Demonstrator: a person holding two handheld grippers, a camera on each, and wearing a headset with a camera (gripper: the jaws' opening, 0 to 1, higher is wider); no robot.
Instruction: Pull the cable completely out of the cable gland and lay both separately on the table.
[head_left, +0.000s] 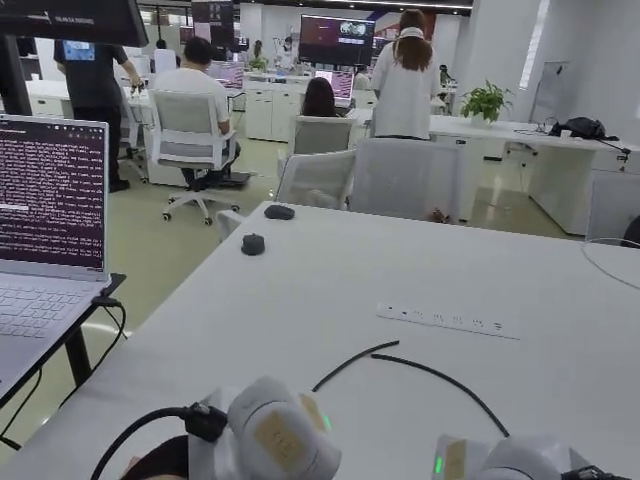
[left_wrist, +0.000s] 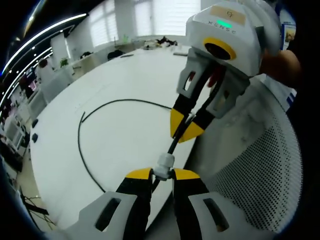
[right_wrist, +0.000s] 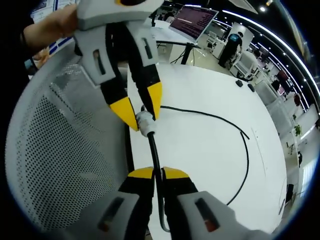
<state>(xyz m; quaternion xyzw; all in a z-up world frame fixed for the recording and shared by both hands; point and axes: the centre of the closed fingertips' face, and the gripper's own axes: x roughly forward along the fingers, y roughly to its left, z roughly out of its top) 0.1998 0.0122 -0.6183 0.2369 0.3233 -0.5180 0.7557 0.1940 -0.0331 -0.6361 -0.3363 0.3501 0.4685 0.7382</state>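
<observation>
In the left gripper view, my left gripper (left_wrist: 162, 174) is shut on the white cable gland (left_wrist: 164, 164). The black cable (left_wrist: 82, 145) runs through the gland and loops out over the white table (left_wrist: 120, 135). My right gripper (left_wrist: 184, 127) faces it from above, shut on the cable a short way past the gland. In the right gripper view, the right gripper (right_wrist: 157, 172) pinches the cable (right_wrist: 154, 150), and the left gripper (right_wrist: 142, 112) holds the gland (right_wrist: 145, 122). Both are held off the table's near edge. In the head view the cable (head_left: 440, 375) curves across the table.
A white power strip (head_left: 448, 321) lies beyond the cable. A laptop (head_left: 50, 200) stands on a stand at the left, and two dark small objects (head_left: 253, 243) sit farther back. A mesh chair back (right_wrist: 55, 140) is close beneath the grippers. People work at desks behind.
</observation>
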